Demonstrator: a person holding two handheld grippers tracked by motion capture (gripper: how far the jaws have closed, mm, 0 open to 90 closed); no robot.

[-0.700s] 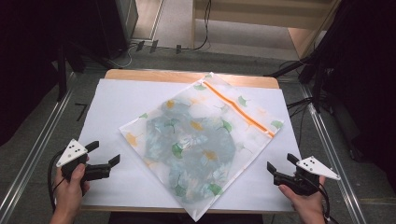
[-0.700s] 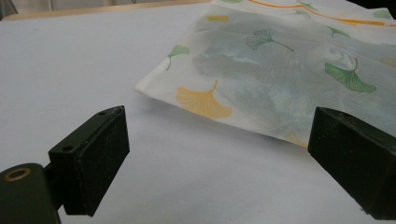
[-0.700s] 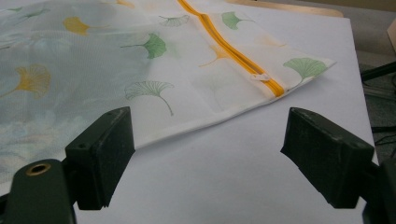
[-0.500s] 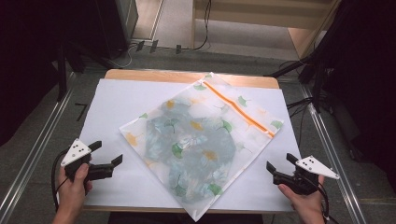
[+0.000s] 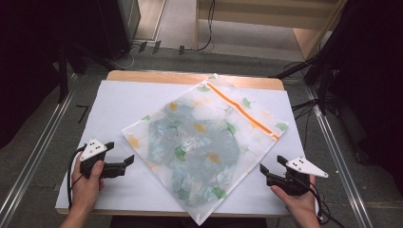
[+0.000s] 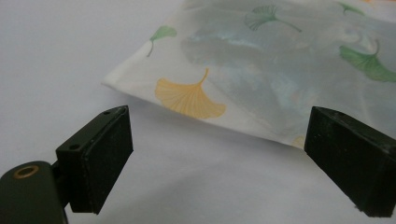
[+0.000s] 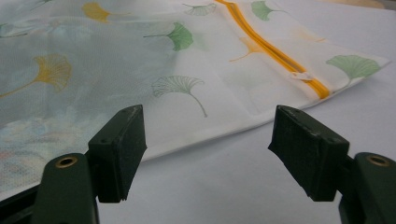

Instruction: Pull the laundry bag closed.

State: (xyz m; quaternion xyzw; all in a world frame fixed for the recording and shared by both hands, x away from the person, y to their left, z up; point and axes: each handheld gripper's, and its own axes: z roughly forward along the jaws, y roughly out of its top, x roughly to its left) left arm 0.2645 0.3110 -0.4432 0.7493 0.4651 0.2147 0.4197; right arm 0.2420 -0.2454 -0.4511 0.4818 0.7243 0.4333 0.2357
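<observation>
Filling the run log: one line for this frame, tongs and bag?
left tongs: open, short of bag corner | right tongs: open, beside bag edge | mesh bag: flat on white sheet, zipper shut, untouched

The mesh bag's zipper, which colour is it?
Orange; the zipper on the mesh bag shows best in the right gripper view.

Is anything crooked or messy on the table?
The mesh laundry bag lies turned like a diamond on the white sheet, its near corner poking past the table's edge. Otherwise nothing looks spilled or torn.
</observation>
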